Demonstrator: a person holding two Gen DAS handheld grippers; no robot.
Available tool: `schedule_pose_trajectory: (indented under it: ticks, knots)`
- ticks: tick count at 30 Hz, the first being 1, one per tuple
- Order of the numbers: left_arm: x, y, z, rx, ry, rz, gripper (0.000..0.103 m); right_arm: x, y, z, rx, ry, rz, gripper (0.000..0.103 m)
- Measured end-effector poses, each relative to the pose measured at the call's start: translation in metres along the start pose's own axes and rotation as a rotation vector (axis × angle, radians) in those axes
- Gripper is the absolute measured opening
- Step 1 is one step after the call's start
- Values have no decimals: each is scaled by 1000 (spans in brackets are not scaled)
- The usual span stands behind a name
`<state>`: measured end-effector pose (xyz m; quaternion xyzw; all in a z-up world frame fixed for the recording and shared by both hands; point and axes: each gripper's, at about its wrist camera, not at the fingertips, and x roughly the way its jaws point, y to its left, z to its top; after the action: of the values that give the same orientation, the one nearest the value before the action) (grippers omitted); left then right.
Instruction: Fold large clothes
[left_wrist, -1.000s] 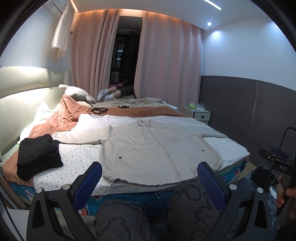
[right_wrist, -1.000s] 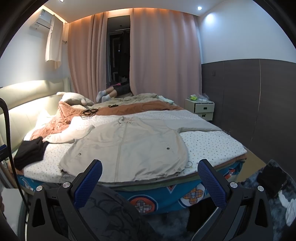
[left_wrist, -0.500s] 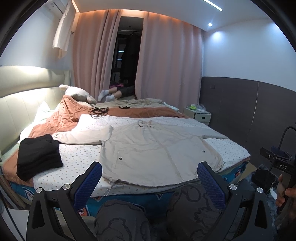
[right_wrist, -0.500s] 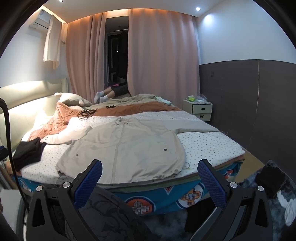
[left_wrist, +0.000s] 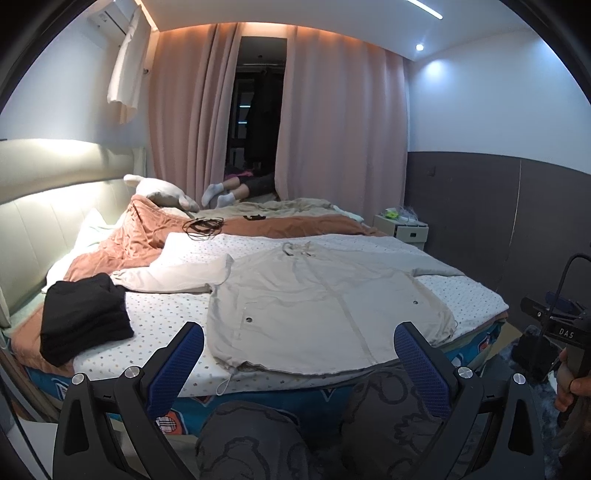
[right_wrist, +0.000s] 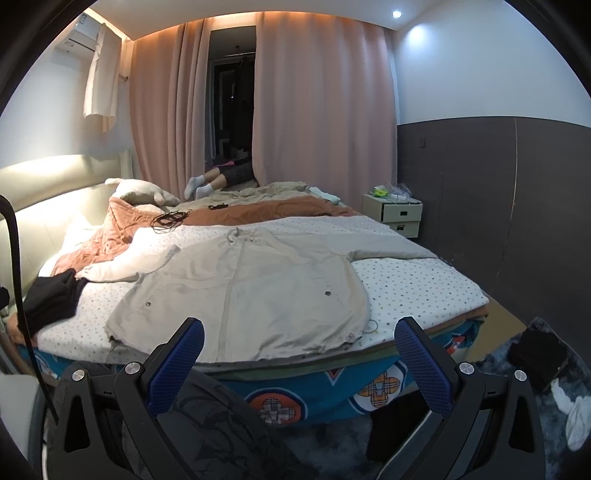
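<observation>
Left wrist view shows the beige jacket (left_wrist: 325, 295) spread flat, front up, across the middle of the frame on the dotted sheet of the bed (left_wrist: 155, 314), hem toward the lower edge, one sleeve stretched toward the left, the other toward the right. The left claw (left_wrist: 299, 354) is released, its blue pads wide apart and holding nothing, hovering short of the hem; in the right wrist view the right claw (right_wrist: 299, 354) is likewise spread and empty, the jacket (right_wrist: 251, 284) filling the centre. Folding proper looks not yet begun: this seems the approach before the first grasp. The next move likely calls for lowering each claw onto a sleeve or a hem corner and pinching only the top layers before carrying them over the body. A folded black garment (left_wrist: 81, 321) sits at the left of the frame, well apart. Against the frames a second ago little differs: the jacket lies the same, both claws equally open, the views shifted only slightly
</observation>
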<state>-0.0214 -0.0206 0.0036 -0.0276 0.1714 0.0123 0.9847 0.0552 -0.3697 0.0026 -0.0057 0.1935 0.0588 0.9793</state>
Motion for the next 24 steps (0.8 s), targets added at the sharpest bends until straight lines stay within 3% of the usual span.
schedule_pose_trajectory:
  ticks: [14, 24]
  knots:
    - [0, 5, 0, -12, -4, -12, 103, 3, -4, -2, 28, 16, 51, 103]
    - [3, 8, -3, -24, -3, -6, 102, 3, -5, -4, 27, 16, 31, 103]
